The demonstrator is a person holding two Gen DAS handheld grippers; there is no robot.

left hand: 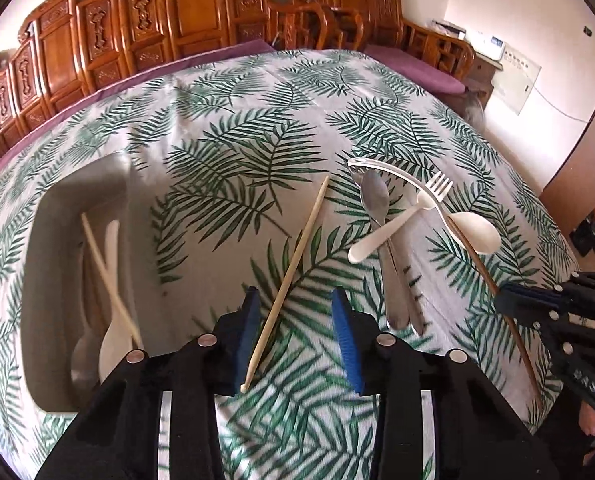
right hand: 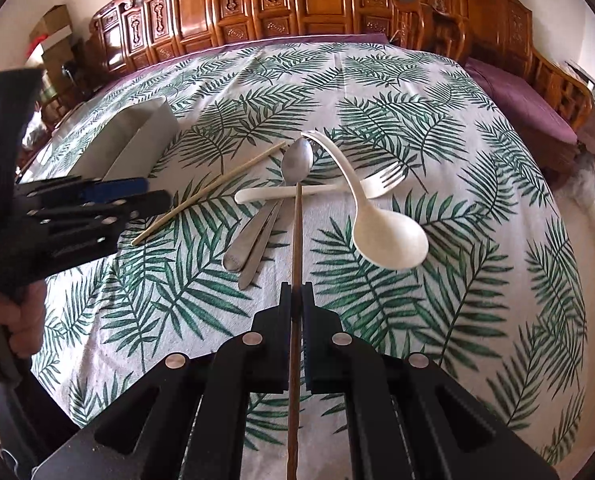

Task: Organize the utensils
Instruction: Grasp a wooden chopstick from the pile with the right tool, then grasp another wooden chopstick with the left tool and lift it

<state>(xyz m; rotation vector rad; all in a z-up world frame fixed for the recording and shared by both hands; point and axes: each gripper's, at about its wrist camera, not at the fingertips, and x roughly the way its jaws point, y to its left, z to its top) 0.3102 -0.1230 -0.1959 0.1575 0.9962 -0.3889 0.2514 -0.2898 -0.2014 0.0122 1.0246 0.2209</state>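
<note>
left jaws parted astride pale chopstick (left hand: 287, 280), pads clear | chopstick runs forward, tip right | right jaws clenched on brown chopstick (right hand: 296, 240)

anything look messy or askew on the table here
Yes: the loose cutlery lies in a crossed heap. The white fork sits across the metal spoon, and the white spoon crosses the fork. A pale chopstick lies alone, diagonal.

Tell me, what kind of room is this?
Probably a home living or dining room: a table under a leaf-print tablecloth, carved wooden furniture along the wall, and a purple-cushioned bench beside it.
</note>
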